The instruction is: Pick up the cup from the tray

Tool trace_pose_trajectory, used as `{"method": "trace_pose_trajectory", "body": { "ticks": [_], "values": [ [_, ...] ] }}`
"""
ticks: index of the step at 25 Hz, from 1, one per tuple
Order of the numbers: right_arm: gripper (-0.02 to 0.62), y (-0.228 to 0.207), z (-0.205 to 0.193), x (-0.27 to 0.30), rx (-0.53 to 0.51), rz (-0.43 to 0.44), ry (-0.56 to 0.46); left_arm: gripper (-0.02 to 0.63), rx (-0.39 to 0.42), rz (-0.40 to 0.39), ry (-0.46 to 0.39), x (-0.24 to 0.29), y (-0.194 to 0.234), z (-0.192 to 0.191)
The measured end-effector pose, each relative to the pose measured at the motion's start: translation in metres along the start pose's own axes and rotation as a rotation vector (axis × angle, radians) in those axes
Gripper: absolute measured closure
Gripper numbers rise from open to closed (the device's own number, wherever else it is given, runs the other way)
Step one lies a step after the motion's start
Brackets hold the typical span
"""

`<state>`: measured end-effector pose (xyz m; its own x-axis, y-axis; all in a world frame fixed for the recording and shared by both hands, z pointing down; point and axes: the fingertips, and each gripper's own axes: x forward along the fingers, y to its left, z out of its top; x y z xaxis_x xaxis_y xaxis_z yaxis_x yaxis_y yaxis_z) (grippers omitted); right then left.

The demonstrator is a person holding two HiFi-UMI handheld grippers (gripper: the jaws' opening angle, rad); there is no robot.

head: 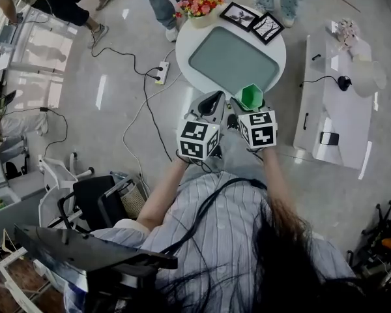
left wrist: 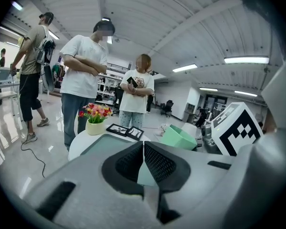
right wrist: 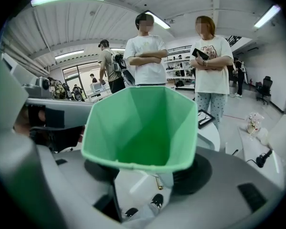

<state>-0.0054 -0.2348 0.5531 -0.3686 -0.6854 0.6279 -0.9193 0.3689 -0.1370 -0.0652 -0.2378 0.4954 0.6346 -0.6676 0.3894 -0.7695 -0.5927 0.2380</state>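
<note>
My right claw (right wrist: 147, 171) is clamped on the green cup (right wrist: 142, 123), lifted well clear of the grey tray (head: 234, 57) on the round table (head: 199, 82) — pickup looks done. My left claw (left wrist: 143, 163) is pressed together, empty.

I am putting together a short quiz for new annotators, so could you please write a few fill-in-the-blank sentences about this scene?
1. The cup held in the right gripper is ____ in colour.
2. The left gripper holds nothing, and its jaws are pressed ____.
3. The tray on the round table is ____.
4. Beside the flowers on that table stand ____ picture frames.

Missing words: green; together; empty; two.
</note>
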Motion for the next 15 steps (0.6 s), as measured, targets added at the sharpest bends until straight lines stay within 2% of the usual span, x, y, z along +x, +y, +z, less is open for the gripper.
{"method": "trace_pose_trajectory", "body": {
  "ticks": [15],
  "values": [
    [0.307, 0.062, -0.051, -0.065, 0.068, -0.031, 0.001, 0.591, -0.036, -0.045, 0.012, -0.075, -0.029, -0.046]
  ]
}}
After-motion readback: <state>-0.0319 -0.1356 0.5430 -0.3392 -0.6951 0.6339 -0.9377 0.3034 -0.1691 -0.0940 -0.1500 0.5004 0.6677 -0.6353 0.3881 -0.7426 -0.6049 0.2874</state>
